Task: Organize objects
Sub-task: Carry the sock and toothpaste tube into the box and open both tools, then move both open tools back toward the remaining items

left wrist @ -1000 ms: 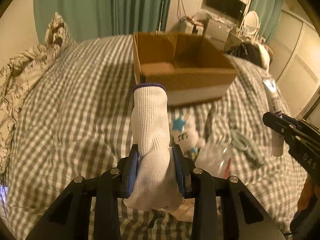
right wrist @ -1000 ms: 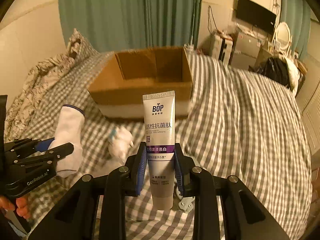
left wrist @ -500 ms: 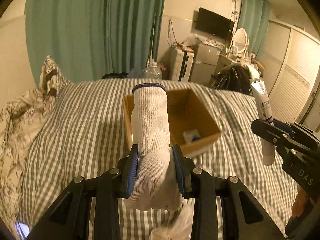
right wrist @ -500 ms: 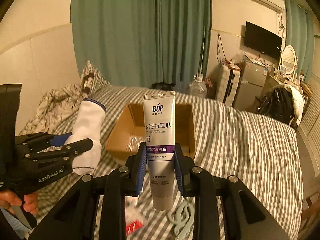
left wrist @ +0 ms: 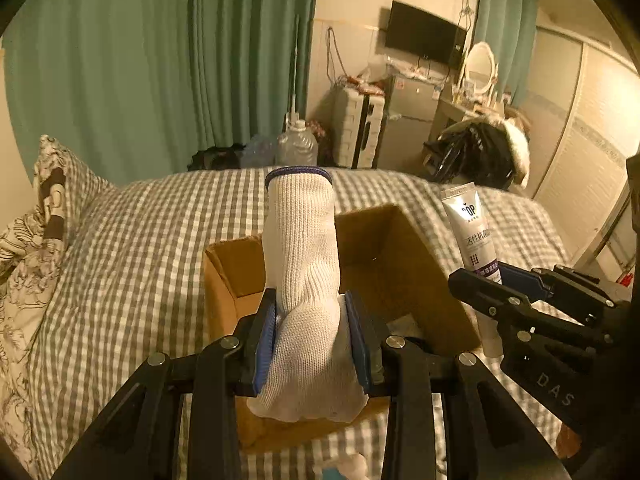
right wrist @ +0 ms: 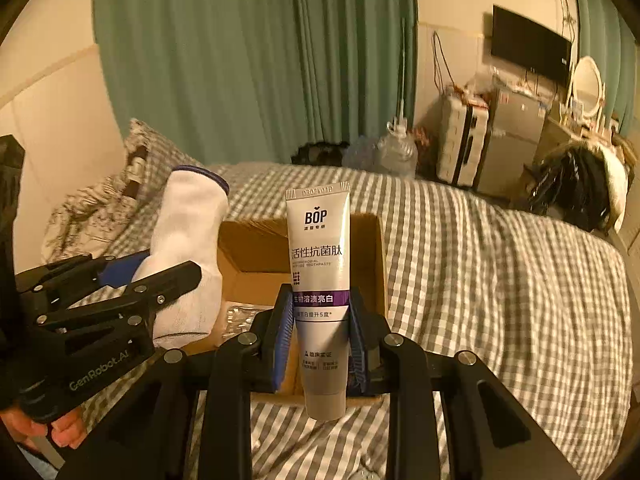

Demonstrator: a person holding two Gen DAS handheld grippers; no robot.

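Observation:
My left gripper (left wrist: 311, 328) is shut on a white knit glove (left wrist: 304, 264) with a blue cuff, held upright over the open cardboard box (left wrist: 404, 252) on the bed. My right gripper (right wrist: 320, 328) is shut on a white BOP toothpaste tube (right wrist: 320, 264), held upright above the box's near edge (right wrist: 256, 248). In the right wrist view the left gripper (right wrist: 120, 296) and glove (right wrist: 188, 240) show at the left. In the left wrist view the right gripper (left wrist: 516, 292) and tube (left wrist: 472, 236) show at the right. Something clear and crinkly (right wrist: 236, 316) lies inside the box.
The box sits on a grey-checked bedspread (left wrist: 140, 240). A patterned pillow and quilt (left wrist: 36, 216) lie at the left. Beyond the bed are green curtains (left wrist: 180, 60), water jugs (left wrist: 296, 148), a suitcase (right wrist: 460, 148), a TV (left wrist: 424, 42) and a dark heap of clothes (left wrist: 476, 152).
Both grippers have moved forward, so the box is now close beneath them and partly hidden behind the glove and tube. Both grips are unchanged.

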